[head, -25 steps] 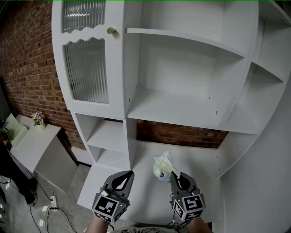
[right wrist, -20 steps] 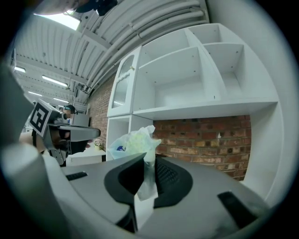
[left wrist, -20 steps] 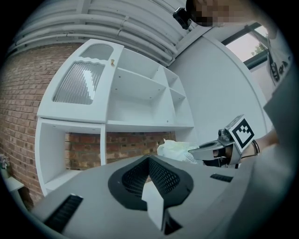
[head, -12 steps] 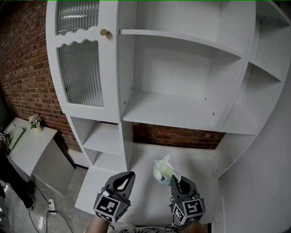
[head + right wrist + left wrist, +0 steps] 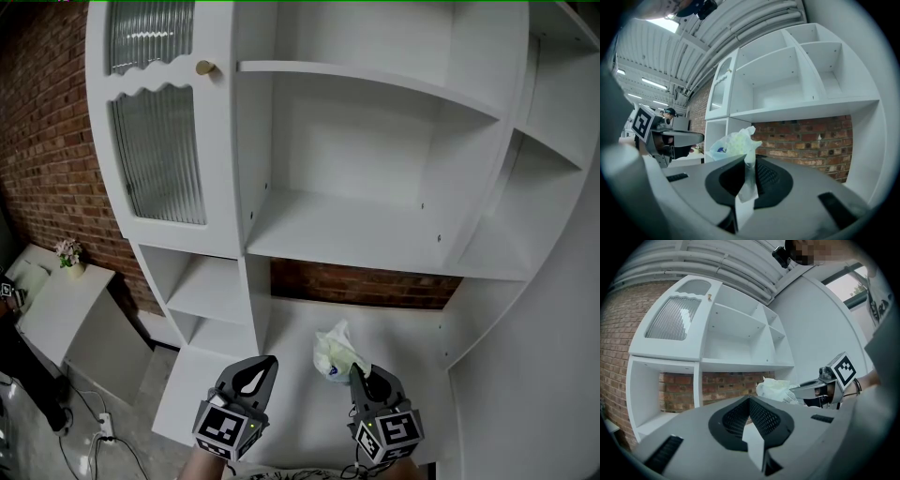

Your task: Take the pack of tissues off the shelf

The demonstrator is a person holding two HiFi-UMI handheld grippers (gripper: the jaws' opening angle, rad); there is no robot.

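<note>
The pack of tissues (image 5: pixel 337 353) is a crumpled pale green and white plastic pack with a blue mark. My right gripper (image 5: pixel 360 375) is shut on its wrapper and holds it above the white shelf surface (image 5: pixel 412 328). In the right gripper view the pack (image 5: pixel 733 144) sticks up from between the closed jaws. My left gripper (image 5: pixel 257 369) hangs beside it on the left, shut with nothing in it. The left gripper view shows the pack (image 5: pixel 776 389) to the right, in the right gripper (image 5: pixel 799 392).
A tall white shelf unit (image 5: pixel 375 225) fills the view, with bare compartments and a ribbed glass door (image 5: pixel 159 155) with a brass knob (image 5: pixel 203 67). Red brick wall (image 5: pixel 47 141) stands behind. A small white side table (image 5: pixel 61 300) with a flower pot (image 5: pixel 67 255) is at lower left.
The view has shifted slightly so the shelf unit sits further left. Both grippers and the held pack stay almost in place at the bottom.
</note>
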